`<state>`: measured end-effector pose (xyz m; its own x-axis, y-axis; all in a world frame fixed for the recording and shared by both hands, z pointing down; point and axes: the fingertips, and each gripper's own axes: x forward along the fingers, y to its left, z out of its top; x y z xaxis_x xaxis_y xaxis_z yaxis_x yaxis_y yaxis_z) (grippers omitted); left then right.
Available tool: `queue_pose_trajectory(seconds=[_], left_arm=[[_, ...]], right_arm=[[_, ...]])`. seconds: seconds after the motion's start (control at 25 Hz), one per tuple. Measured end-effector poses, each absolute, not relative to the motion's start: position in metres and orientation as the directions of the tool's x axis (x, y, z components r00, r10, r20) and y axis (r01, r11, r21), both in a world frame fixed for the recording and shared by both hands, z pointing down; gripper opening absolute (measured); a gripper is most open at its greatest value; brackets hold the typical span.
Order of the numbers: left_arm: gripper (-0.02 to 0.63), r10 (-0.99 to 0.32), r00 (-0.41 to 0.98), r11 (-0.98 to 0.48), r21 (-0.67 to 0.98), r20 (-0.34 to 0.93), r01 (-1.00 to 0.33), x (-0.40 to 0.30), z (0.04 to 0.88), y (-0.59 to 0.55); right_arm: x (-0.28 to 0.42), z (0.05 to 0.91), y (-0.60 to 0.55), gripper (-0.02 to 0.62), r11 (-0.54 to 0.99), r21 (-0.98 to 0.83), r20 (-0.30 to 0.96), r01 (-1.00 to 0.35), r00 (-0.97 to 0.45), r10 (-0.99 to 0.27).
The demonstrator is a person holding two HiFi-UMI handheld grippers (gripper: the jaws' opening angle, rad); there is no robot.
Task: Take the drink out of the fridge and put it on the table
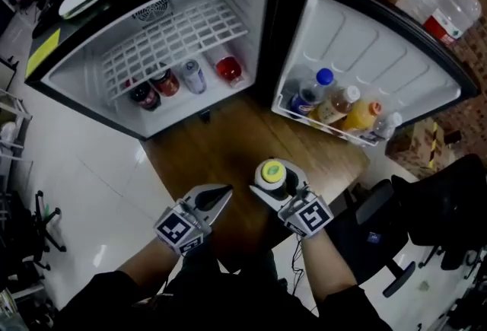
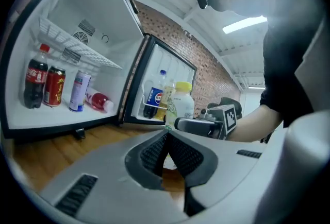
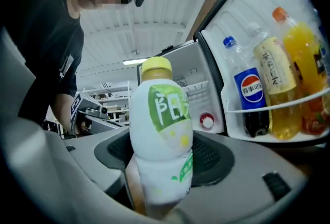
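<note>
My right hand-held gripper (image 1: 278, 189) squeezes the drink (image 3: 160, 130), which stands straight up over the surface (image 1: 221, 158), in front of the fridge (image 1: 247, 6).

Between the right gripper's (image 3: 162, 155) jaws, the green label on the yellow-capped white bottle (image 3: 160, 109) shows one large white Chinese character. Right of them, I read 百事可乐 on the Pepsi bottle (image 3: 251, 95).

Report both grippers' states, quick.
Left gripper: jaws closed, nothing held.
Right gripper: jaws closed on the yellow-capped bottle.
</note>
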<state>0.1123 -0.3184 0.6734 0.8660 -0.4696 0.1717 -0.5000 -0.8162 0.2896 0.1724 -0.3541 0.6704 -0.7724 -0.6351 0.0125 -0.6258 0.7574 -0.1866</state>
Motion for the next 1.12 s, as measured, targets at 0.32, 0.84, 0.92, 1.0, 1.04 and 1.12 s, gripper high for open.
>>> queue_pose_trajectory(seconds=[0.32,0.84,0.92,1.0,1.04,1.12], left_arm=[[-0.006,-0.481,0.863,-0.810,0.298,0.155,-0.505,0.121,0.693,-0.324],[-0.006,-0.489,0.860,-0.805,0.305,0.142,-0.509,0.110,0.670,-0.307],[-0.006,-0.501,0.853,-0.799,0.298,0.148,-0.522,0.106,0.652,-0.298],[-0.006,-0.526,0.838,-0.787,0.292,0.144,-0.544,0.102,0.631,-0.288],[-0.006,-0.541,0.830,-0.779,0.291,0.139,-0.556,0.100,0.619,-0.283],[-0.006,-0.562,0.816,-0.767,0.285,0.135,-0.575,0.096,0.597,-0.268]], right_arm=[[0.157,0.698,-0.347,0.336,0.785,-0.182,-0.073,-0.592,-0.788,-0.611],[0.207,0.696,-0.324,0.413,0.716,-0.193,0.004,-0.671,-0.731,-0.683],[0.227,0.682,-0.304,0.395,0.711,-0.201,0.029,-0.674,-0.730,-0.683],[0.242,0.663,-0.281,0.358,0.724,-0.205,0.047,-0.659,-0.745,-0.665],[0.247,0.654,-0.270,0.333,0.734,-0.204,0.054,-0.648,-0.756,-0.652],[0.255,0.634,-0.248,0.295,0.756,-0.196,0.065,-0.624,-0.778,-0.625]])
